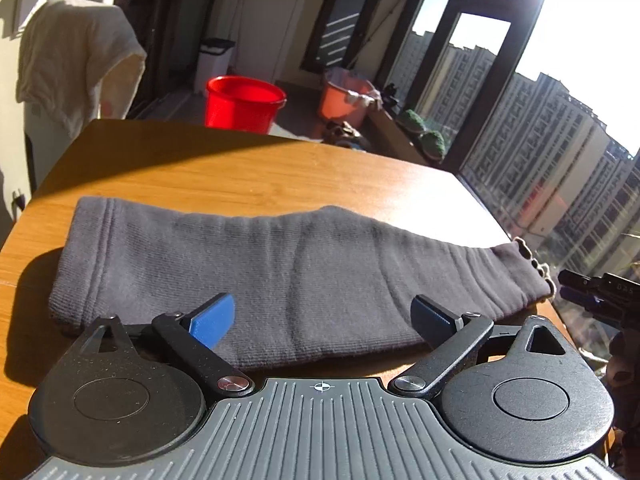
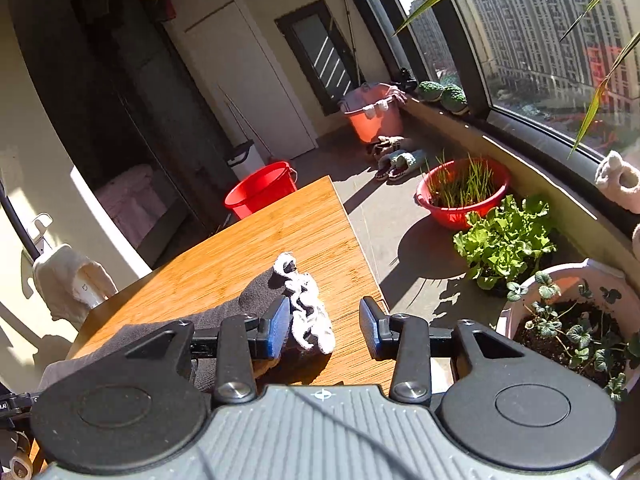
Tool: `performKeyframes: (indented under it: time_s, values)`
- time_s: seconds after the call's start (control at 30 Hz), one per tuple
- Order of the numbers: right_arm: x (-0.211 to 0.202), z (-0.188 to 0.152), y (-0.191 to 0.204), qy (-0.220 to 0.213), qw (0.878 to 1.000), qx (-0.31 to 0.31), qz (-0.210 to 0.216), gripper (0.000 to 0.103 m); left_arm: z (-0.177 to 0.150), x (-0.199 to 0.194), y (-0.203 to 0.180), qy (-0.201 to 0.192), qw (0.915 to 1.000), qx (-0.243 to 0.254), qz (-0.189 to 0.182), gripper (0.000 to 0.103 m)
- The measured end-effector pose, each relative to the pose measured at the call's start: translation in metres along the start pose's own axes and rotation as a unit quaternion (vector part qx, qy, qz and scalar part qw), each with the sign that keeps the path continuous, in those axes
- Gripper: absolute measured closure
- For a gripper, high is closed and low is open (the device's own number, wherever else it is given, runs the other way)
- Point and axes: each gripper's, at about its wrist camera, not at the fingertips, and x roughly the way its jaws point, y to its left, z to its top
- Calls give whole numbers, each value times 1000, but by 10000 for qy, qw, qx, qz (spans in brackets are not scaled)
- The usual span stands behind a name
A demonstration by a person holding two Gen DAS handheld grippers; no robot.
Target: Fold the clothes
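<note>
**Both grippers spread over a folded grey garment**

Left gripper (image 1: 322, 318), nearest the lens in the left wrist view, has its blue pads (image 1: 212, 320) spread wide and empty, hovering over the near edge of the garment (image 1: 280, 272). This dark grey ribbed knit lies folded into a long band across the table (image 1: 248, 168), running from 9 o'clock to 3 o'clock in that view. Its ribbed hem sits at the 9 o'clock end; a pale crocheted trim (image 1: 538, 266) shows at the 3 o'clock end, by the table's edge. The right gripper's tip (image 1: 588, 292) enters at 3 o'clock, just beyond that end.

Right gripper (image 2: 324, 330) is likewise spread and holds nothing. Its left pad (image 2: 276, 330) stands over the garment's end, beside the white trim (image 2: 308, 312); its right pad (image 2: 370, 330) stands over bare wood near the table's edge. Whether the pad touches the cloth cannot be told.

Only the left view shows the garment's full length and a cream cloth (image 1: 76, 60) draped at 10 o'clock. Only the right view shows the trim clearly, a red basin (image 2: 460, 188) of sprouts at 2 o'clock, and potted greens (image 2: 504, 236) at 3 o'clock. A red bucket (image 1: 244, 102) beyond the table's far edge appears in both.
</note>
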Motion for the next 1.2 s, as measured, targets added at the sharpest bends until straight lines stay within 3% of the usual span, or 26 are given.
performKeyframes:
  time_s: [0.17,0.33,0.6,0.67,0.77,0.87,0.97,1.07,1.2]
  values:
    - [20,-17,-1,44,9994,285,-177,58,-6,37,-49,205,9981,499,282,2]
    - [35,-18,3,121,9993,362,20,66,-20,43,-58,220,9950,808,553,0]
    - [48,-24,16,186,9988,282,348,79,-28,30,-49,188,9943,776,701,0]
    - [45,-25,26,58,9995,-3,304,87,-27,28,-48,178,9950,730,659,0]
    - [34,-31,62,-235,9928,-1162,156,88,-22,23,-45,163,9974,537,449,0]
    - [27,-48,105,-293,9678,-2494,195,88,-9,18,-46,138,9995,290,24,3]
    - [33,-69,135,-129,9423,-3344,129,88,8,17,-56,82,9991,279,-308,18]
    - [39,-81,151,-69,9292,-3695,47,88,20,26,-73,108,9980,387,-479,23]
    - [40,-85,158,-81,9263,-3766,12,88,27,49,-95,280,9957,494,-726,38]
